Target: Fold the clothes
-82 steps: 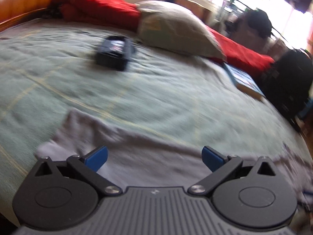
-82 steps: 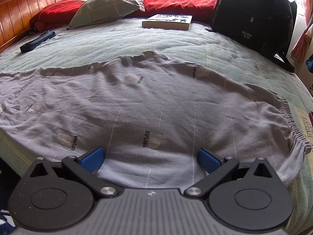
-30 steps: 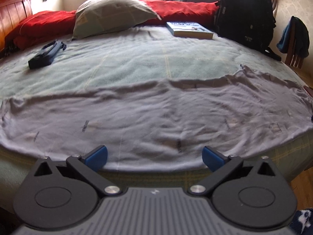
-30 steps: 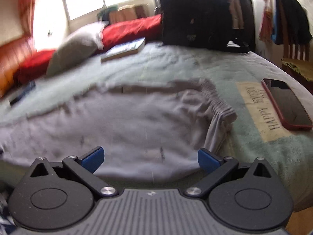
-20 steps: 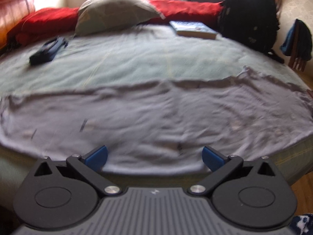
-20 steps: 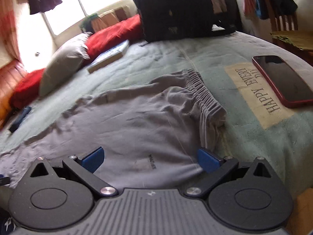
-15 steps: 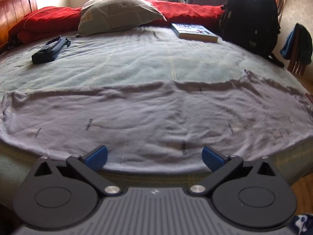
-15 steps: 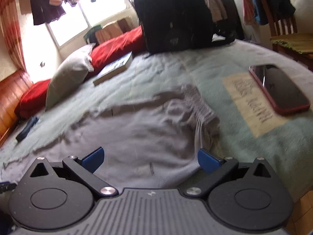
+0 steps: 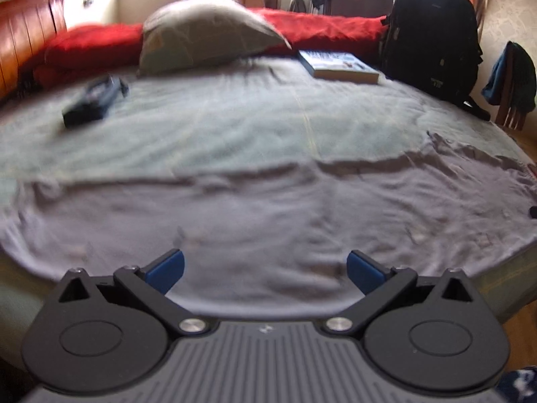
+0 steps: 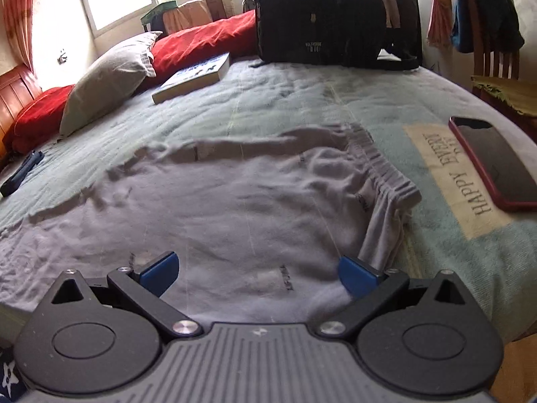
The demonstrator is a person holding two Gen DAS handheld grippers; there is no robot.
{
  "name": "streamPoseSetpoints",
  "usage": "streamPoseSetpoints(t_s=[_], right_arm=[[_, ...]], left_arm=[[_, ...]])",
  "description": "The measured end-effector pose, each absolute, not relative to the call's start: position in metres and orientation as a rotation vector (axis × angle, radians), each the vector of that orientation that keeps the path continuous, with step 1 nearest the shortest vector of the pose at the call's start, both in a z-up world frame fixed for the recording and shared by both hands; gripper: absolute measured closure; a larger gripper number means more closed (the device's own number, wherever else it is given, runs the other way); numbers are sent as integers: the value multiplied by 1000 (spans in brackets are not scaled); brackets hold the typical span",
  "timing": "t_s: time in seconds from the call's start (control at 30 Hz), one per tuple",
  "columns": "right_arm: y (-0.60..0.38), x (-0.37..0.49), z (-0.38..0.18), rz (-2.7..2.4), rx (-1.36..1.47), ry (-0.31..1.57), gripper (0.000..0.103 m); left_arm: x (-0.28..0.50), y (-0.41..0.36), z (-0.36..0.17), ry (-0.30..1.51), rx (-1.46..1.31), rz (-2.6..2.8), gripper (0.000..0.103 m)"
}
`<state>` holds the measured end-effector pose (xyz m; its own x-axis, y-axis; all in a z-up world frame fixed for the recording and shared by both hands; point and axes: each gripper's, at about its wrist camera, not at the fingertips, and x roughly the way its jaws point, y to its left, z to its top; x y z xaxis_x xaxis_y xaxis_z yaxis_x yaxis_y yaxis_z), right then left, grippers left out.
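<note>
The grey elastic-waisted cotton trousers (image 10: 255,208) lay spread flat, unfolded, along the bed's (image 9: 235,127) near edge; both the left gripper (image 9: 265,265) and right gripper (image 10: 256,268) gaped wide, empty

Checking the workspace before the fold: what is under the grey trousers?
The grey trousers lie spread on the green blanket, which shows on every side of them. Whether anything lies between the cloth and the blanket cannot be seen; no obvious lump shows.
</note>
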<state>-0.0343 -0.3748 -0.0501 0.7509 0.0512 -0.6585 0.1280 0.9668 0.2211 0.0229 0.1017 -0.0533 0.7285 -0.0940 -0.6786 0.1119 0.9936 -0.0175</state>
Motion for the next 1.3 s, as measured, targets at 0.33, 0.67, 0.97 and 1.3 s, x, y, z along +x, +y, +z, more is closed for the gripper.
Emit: streamPoseSetpoints(t_s=[0.33,0.67,0.97,1.3], right_arm=[[-343,-28,-20,5,245,681,0],[-303,-3,-9,270,415,732,0],[-228,13,-3,415,256,816,0],[-156,12,6,562,57,844,0]], left_arm=[[30,159,-53,759,-223,-215,1],[-6,288,-38,669,-454,-39,1],[-7,359,-79,603,-843,-55,1],[28,383,-111,585,-1047,-83,1]])
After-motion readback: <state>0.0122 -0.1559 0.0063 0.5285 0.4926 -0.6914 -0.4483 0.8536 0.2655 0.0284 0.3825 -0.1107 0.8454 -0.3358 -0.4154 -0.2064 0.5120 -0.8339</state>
